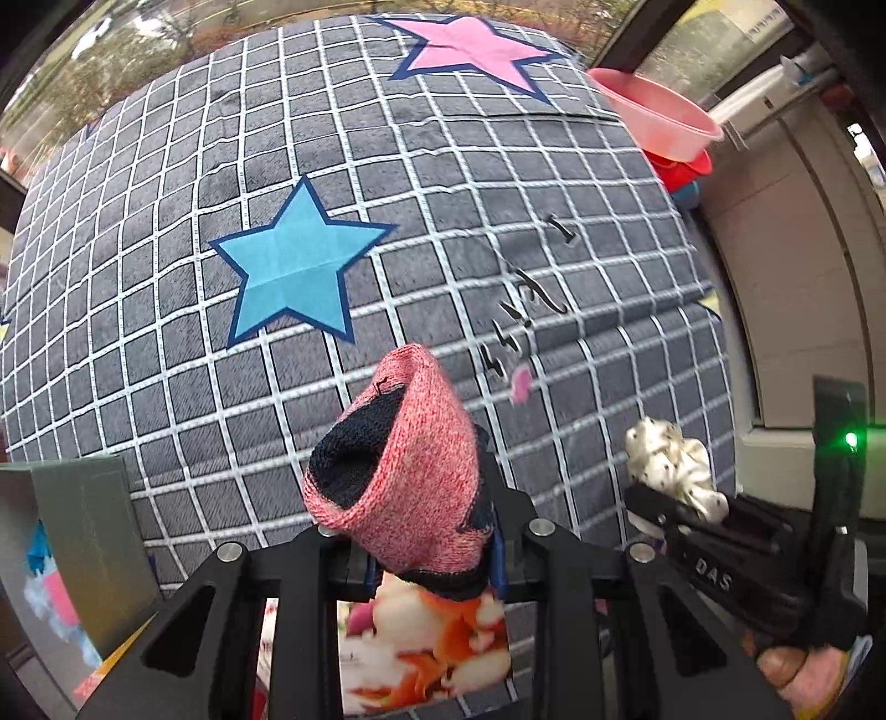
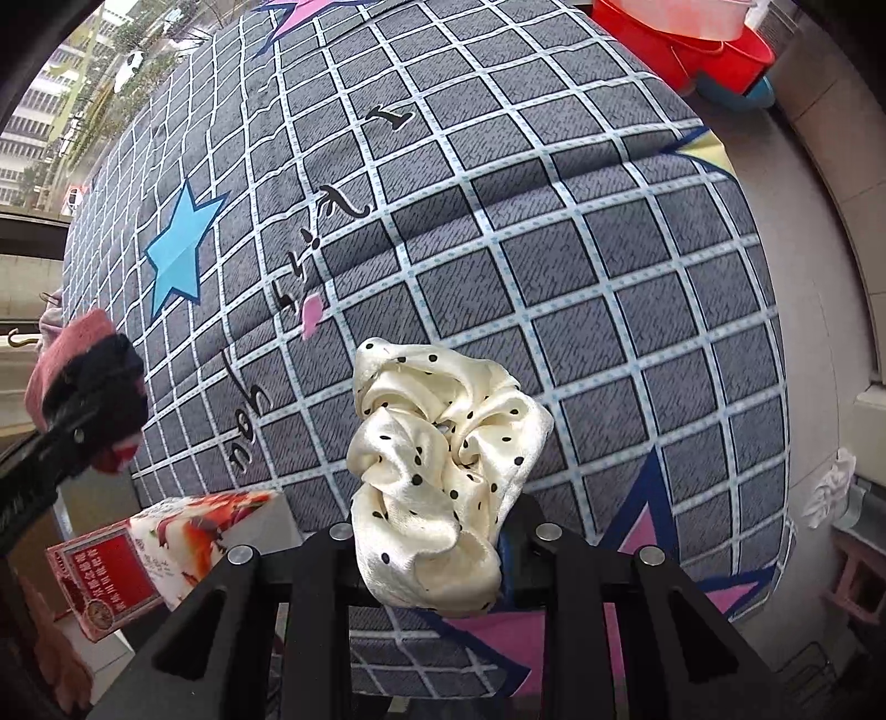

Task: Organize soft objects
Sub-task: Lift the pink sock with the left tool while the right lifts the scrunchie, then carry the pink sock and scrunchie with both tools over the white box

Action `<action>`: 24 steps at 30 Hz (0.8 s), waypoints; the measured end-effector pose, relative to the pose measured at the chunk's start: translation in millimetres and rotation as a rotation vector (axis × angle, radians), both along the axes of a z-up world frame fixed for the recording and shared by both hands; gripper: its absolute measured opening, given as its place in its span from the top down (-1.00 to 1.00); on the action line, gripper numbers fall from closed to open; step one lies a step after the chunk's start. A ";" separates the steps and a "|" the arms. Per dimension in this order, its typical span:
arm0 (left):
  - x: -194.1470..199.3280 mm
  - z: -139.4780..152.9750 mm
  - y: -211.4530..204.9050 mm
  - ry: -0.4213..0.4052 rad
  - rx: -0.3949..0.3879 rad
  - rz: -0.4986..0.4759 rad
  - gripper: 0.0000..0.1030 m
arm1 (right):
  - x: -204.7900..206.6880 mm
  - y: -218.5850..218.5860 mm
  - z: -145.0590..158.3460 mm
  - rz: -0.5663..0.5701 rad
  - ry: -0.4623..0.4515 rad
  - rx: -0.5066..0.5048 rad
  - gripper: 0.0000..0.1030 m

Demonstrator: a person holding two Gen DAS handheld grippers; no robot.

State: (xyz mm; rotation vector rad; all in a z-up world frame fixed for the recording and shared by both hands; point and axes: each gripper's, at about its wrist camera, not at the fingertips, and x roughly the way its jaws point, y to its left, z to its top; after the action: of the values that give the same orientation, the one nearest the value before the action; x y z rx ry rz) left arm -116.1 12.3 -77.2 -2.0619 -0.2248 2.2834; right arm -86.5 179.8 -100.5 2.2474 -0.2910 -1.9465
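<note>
My left gripper [image 1: 432, 559] is shut on a pink knitted sock [image 1: 410, 471] with a dark navy lining, held up above the grey checked cloth [image 1: 332, 138]. That sock [image 2: 77, 382] and the left gripper also show at the left edge of the right wrist view. My right gripper [image 2: 443, 559] is shut on a cream satin scrunchie [image 2: 437, 465] with black dots, lifted clear of the cloth [image 2: 554, 249]. The scrunchie [image 1: 675, 471] and the right gripper appear at the right of the left wrist view, close beside the left one.
Blue star [image 1: 293, 266] and pink star [image 1: 470, 47] prints mark the cloth. Pink and red plastic basins [image 1: 664, 122] stand stacked at the far right corner. A printed carton [image 2: 144, 559] lies at the near left, with a green-grey box [image 1: 83, 531] beside it. A white crumpled item [image 2: 830, 487] sits at the right.
</note>
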 end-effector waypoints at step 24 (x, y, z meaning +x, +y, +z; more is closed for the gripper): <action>104.6 18.6 10.5 -0.019 0.079 -0.196 0.39 | 80.8 -40.1 36.8 0.023 0.011 0.028 0.45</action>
State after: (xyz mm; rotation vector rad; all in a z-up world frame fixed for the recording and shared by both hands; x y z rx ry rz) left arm -11.5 22.8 -58.6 -1.9722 -0.1064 2.1082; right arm -5.7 139.7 -63.7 2.2464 -0.2377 -1.9627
